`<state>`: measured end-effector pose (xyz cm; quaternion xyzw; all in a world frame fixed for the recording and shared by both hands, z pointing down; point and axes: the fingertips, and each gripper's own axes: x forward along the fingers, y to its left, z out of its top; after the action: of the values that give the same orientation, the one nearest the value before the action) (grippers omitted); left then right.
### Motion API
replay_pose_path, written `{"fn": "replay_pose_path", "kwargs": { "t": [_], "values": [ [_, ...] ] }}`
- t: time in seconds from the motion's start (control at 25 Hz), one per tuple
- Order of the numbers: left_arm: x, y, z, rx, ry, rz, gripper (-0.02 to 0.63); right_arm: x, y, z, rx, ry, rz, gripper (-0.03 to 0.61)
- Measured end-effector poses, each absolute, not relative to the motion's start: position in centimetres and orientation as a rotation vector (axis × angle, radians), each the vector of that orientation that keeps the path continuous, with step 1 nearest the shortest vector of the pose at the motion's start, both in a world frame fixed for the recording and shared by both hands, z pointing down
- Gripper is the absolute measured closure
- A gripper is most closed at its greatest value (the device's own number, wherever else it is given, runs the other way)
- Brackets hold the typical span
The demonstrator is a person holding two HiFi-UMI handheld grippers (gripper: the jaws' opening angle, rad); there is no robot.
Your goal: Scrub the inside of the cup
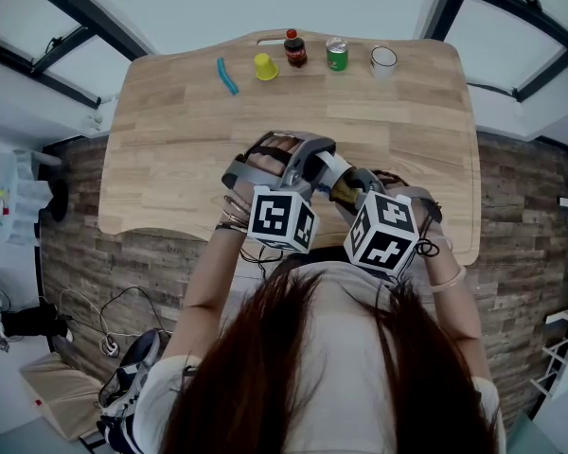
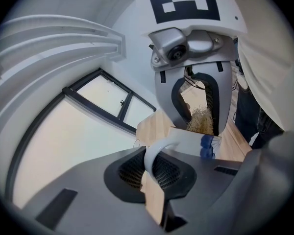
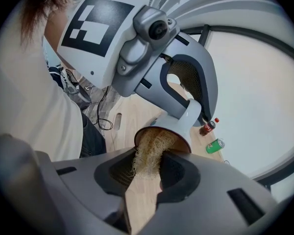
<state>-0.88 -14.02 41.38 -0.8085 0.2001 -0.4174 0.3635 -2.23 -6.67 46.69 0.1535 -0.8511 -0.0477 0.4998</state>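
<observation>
Holding the cup (image 3: 181, 126) by its handle (image 2: 154, 153), your left hand-held gripper (image 2: 157, 180) is clamping it tilted above the desk's (image 1: 189, 130) near edge. Your right hand-held gripper (image 3: 144, 177) is pinching a scrubber (image 3: 148, 153) w/ its far end pushing into the cup's mouth.
</observation>
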Motion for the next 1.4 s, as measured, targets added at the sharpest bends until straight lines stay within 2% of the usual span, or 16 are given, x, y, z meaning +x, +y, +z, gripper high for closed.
{"fn": "replay_pose_path", "kwargs": {
  "t": [0.44,1.4],
  "values": [
    [-0.9,-14.0,41.3,-2.085,0.535,-1.088,0.589,-1.9,-6.8,46.8,0.395,-2.04,-0.17,0.457],
    [-3.2,-16.1,39.7,-2.167,0.77,-1.013,0.589,-1.8,-8.2,44.5,0.603,-2.114,-0.07,0.457]
  ]
}}
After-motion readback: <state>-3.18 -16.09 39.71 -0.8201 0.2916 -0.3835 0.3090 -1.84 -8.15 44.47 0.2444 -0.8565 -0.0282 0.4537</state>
